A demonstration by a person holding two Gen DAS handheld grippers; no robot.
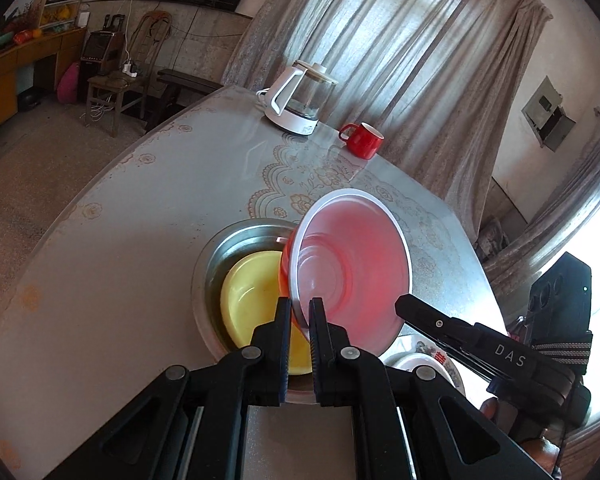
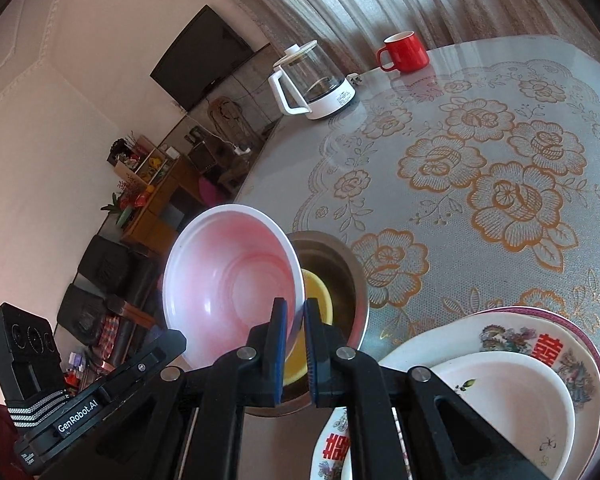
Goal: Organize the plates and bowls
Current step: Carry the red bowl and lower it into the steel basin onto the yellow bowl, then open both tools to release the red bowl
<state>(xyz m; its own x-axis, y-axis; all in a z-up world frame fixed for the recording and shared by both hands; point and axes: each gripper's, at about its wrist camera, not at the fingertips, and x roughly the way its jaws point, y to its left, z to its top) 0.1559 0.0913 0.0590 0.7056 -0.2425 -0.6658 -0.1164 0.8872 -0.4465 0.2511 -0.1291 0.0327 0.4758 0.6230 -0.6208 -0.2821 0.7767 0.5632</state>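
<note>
Plates and bowls sat on a round table (image 2: 500, 128) covered with a gold-flowered lace cloth under a clear sheet, the largest thing ahead of both tongs. Next in size, a stack of plates (image 2: 540, 360) lay just to the right of the right gripper (image 2: 296, 316) and close under it, the top ones white, the lower one printed with red characters and a dark red rim; in the left wrist view only an edge of this stack (image 1: 416, 356) showed, between the two tools. A metal basin (image 1: 236, 240) stood directly ahead of and below both sets of tongs, with a yellow bowl (image 1: 252, 292) lying inside it. Above the basin, a red bowl with a white inside (image 1: 352, 260) was held tilted, clear of the table, its opening turned toward the cameras. The left gripper (image 1: 300, 312) was pinching this bowl's rim between its pads, and the right gripper was pinching the rim at another spot, its blue pads pressed on the white edge (image 2: 296, 308). The same bowl (image 2: 228, 280) hung left of the right tongs in that view. Far ahead, near the table's far edge, stood a glass kettle with a white handle and base (image 1: 300, 96), and just beside it, smallest of all, a red mug (image 1: 362, 140).
</note>
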